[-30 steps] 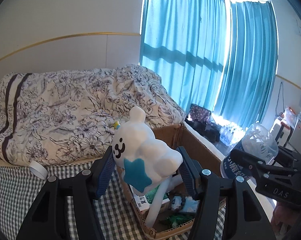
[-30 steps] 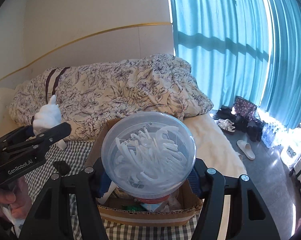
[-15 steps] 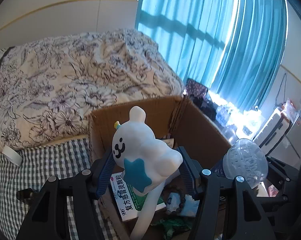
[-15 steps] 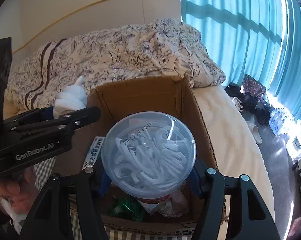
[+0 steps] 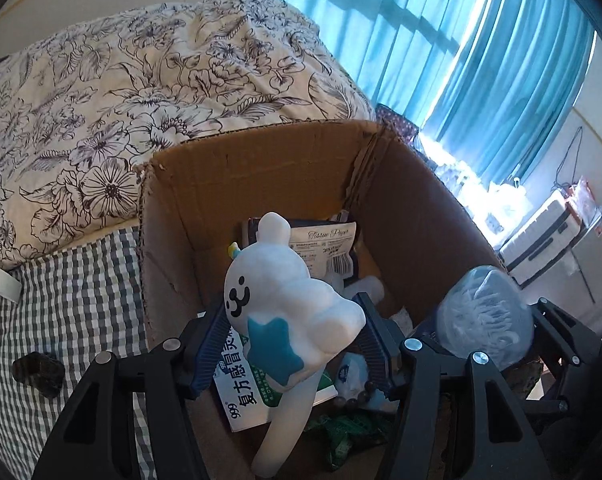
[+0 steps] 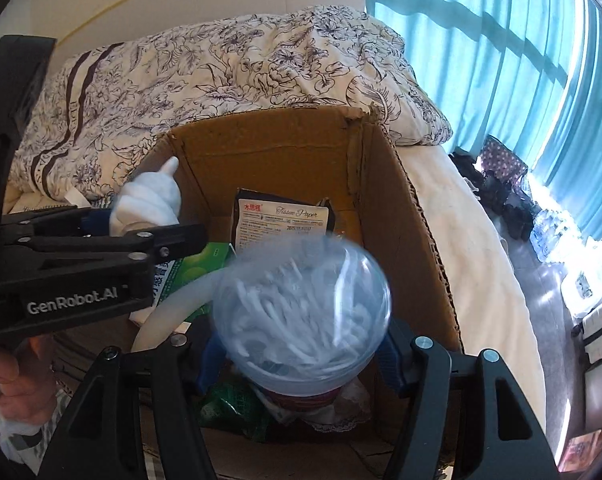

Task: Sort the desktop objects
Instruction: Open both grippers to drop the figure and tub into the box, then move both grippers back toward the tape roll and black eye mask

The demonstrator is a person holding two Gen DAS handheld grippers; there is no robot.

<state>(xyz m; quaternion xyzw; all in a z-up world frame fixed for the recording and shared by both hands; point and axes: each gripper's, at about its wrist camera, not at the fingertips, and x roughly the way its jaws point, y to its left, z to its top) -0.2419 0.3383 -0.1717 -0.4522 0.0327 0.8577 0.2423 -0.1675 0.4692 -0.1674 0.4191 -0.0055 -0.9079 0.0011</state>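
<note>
In the lower centre of the left wrist view, the left gripper (image 5: 295,344) is pinching a white plush headband (image 5: 289,304) over the open cardboard box (image 5: 261,168). In the lower centre of the right wrist view, the right gripper (image 6: 301,356) is clamping a clear tub of white picks (image 6: 301,304) above the same box, where a tissue pack (image 6: 279,220) is lying near the far wall.

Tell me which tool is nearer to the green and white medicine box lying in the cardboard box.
Left. The left tool, holding the white plush toy, hangs right above the medicine box. The right tool, holding the clear tub, sits farther toward the box's right wall.
</note>
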